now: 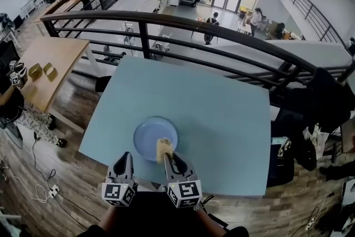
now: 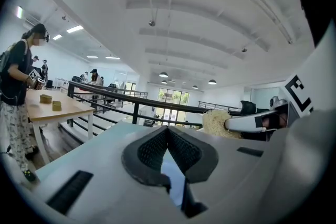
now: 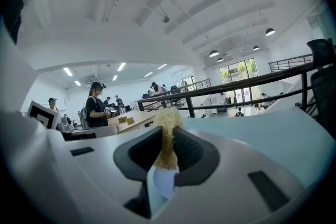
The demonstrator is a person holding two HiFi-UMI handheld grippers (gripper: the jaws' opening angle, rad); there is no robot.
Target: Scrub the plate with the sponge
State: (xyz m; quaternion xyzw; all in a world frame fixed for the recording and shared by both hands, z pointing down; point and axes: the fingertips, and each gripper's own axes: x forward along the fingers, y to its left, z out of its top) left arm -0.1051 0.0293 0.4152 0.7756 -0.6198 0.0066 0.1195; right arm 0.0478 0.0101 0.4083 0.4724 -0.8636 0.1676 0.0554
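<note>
On the light blue table (image 1: 222, 119) a round blue plate (image 1: 148, 133) lies near the front edge. My right gripper (image 1: 166, 157) is shut on a yellowish sponge (image 1: 164, 147), which sits over the plate's front right part. In the right gripper view the sponge (image 3: 168, 136) stands pinched between the dark pads (image 3: 191, 152). My left gripper (image 1: 126, 156) is just off the plate's front left rim, and its jaws (image 2: 168, 132) meet with nothing seen between them. From the left gripper view the sponge (image 2: 214, 122) shows to the right, on the other gripper's fingers (image 2: 254, 122).
A dark metal railing (image 1: 183, 25) runs past the table's far edge, with a drop behind it. A wooden table (image 1: 50, 64) stands to the left with a person (image 1: 11, 91) beside it. Dark bags and a chair (image 1: 310, 114) crowd the right side. Cables (image 1: 44, 186) lie on the floor.
</note>
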